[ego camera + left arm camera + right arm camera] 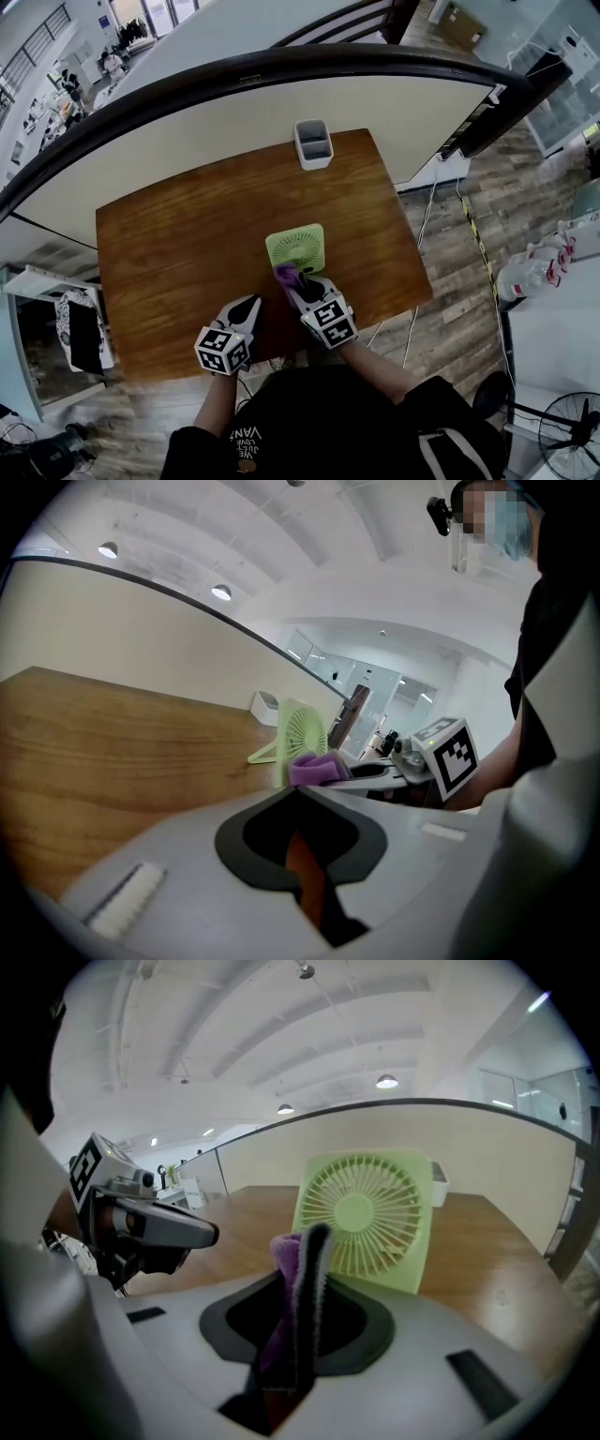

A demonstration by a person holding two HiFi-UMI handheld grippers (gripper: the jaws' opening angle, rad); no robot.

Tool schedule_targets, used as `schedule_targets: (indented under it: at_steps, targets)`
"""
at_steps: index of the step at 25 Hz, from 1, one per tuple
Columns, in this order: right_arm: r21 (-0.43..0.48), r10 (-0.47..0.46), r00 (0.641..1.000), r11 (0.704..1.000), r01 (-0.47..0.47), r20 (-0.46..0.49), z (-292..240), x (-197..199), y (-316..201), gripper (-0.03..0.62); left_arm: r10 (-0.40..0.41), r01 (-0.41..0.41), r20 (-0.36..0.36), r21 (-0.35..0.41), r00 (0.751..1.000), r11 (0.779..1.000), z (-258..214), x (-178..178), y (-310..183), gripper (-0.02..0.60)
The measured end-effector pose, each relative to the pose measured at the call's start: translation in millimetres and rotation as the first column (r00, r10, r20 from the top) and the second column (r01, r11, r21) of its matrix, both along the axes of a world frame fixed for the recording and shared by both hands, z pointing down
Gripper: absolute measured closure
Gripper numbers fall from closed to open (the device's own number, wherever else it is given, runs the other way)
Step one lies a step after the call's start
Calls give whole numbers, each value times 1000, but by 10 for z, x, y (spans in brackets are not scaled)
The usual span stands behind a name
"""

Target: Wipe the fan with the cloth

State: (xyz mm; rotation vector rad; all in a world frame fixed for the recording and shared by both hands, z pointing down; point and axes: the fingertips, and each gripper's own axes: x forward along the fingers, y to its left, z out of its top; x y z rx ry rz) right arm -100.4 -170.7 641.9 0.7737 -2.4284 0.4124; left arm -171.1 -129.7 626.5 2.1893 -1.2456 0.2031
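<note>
We grip the purple cloth (283,273) in the closed jaws of our right gripper (292,284), at the near edge of the small green desk fan (296,247). We cannot tell whether the cloth touches it. The fan stands upright near the middle of the wooden table (178,234). Our left gripper (254,301) hangs just beside, jaws together on nothing. The fan looks like light plastic with thin grille ribs; we judge it could slide or tip, so its square frame is the place to steady it. The cloth is soft and limp. One fan, one cloth, two grippers and one white holder (313,143).
</note>
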Motion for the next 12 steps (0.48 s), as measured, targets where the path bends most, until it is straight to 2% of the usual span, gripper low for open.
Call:
schedule_targets:
  at_steps: [12]
  targets:
    - [-13, 227, 974, 974, -227, -28, 59, 837, -275, 502, 84, -84, -8, 13, 996, 996, -27, 317, -180, 571]
